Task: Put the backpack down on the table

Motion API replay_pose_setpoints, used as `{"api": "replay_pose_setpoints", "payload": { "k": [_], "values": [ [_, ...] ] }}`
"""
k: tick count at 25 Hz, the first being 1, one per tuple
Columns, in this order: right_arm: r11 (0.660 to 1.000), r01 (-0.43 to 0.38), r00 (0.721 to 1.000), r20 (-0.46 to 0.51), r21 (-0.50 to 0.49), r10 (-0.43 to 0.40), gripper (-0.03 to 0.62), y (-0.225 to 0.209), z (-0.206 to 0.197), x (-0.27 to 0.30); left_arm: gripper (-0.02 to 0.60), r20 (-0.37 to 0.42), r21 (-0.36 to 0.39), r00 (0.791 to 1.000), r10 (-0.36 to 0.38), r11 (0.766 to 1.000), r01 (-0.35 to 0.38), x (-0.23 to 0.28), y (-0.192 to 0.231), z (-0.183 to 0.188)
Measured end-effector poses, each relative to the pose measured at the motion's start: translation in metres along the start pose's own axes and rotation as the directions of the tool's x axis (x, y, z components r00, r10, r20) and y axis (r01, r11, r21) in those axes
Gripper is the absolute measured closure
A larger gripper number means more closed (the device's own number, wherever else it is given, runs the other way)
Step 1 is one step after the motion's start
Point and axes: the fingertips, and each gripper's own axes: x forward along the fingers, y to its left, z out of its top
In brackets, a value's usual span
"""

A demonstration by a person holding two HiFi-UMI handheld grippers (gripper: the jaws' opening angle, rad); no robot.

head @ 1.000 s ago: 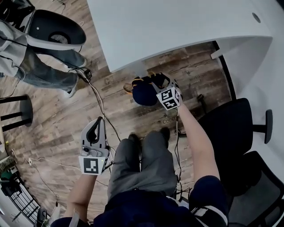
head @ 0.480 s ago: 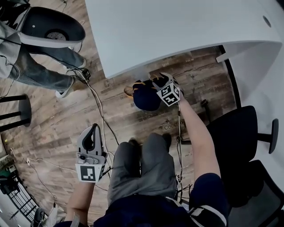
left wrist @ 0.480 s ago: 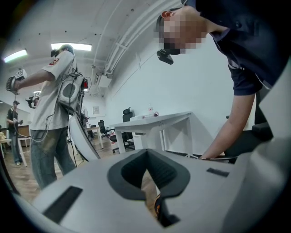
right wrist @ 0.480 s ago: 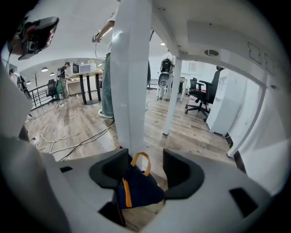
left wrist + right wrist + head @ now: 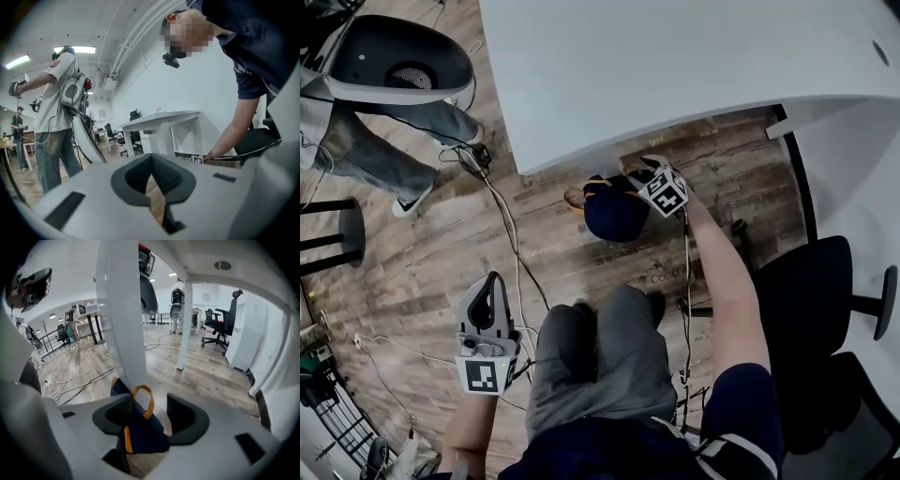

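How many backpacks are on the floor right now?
1: the navy backpack stands on the wood floor by the white table. Others could be hidden under the table.

The left claw [image 5: 493, 281] and right claw [image 5: 639, 172] are pale grey shells with black padded jaws, each backed by a black-and-white marker cube [image 5: 667, 193]. A thin cable [image 5: 685, 274] trails behind the right claw. Navy short sleeves [image 5: 741, 405], grey trousers [image 5: 600, 361], dark shoes [image 5: 654, 305].

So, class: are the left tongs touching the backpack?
Apart. The head view shows the left tongs well clear of the backpack, with wooden floor and a cable between them.
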Motion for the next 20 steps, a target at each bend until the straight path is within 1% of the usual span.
{"api": "replay_pose_setpoints", "payload": {
  "k": [3, 6, 9, 10, 13, 17, 20],
  "values": [
    [0.999, -0.03, 0.999, -0.017, 0.022, 0.03, 0.373, -0.001, -0.003, 0.01, 0.578, 0.008, 0.021, 1.0, 0.012, 1.0, -0.012, -0.002, 0.005, -0.006],
    [0.997, -0.05, 0.999, -0.01, 0.052, 0.051, 0.381, -0.005, -0.005, 0.019, 0.578, 0.026, 0.016, 1.0, 0.012, 1.0, -0.012, 0.0, 0.005, -0.007],
    [0.993, -0.092, 0.995, -0.016, 0.075, 0.094, 0.381, -0.005, -0.007, 0.017, 0.578, -0.024, 0.003, 0.999, 0.022, 1.0, -0.022, -0.001, 0.005, -0.017],
    [0.991, -0.109, 0.994, -0.021, 0.072, 0.111, 0.381, -0.003, -0.009, 0.016, 0.577, -0.03, 0.005, 0.999, 0.026, 1.0, -0.026, -0.003, 0.005, -0.019],
    [0.987, -0.152, 0.987, -0.039, 0.058, 0.154, 0.389, 0.005, -0.014, 0.018, 0.578, -0.012, 0.026, 1.0, 0.027, 0.999, -0.026, -0.006, 0.005, -0.022],
    [0.987, -0.158, 0.984, -0.078, 0.029, 0.16, 0.465, 0.013, -0.021, 0.028, 0.578, -0.027, 0.019, 0.999, 0.025, 1.0, -0.025, -0.005, 0.001, -0.028],
    [0.986, -0.169, 0.98, -0.11, -0.009, 0.167, 0.471, 0.022, -0.029, 0.036, 0.577, -0.014, 0.036, 0.999, 0.034, 0.999, -0.033, -0.008, 0.002, -0.031]
  ]
}}
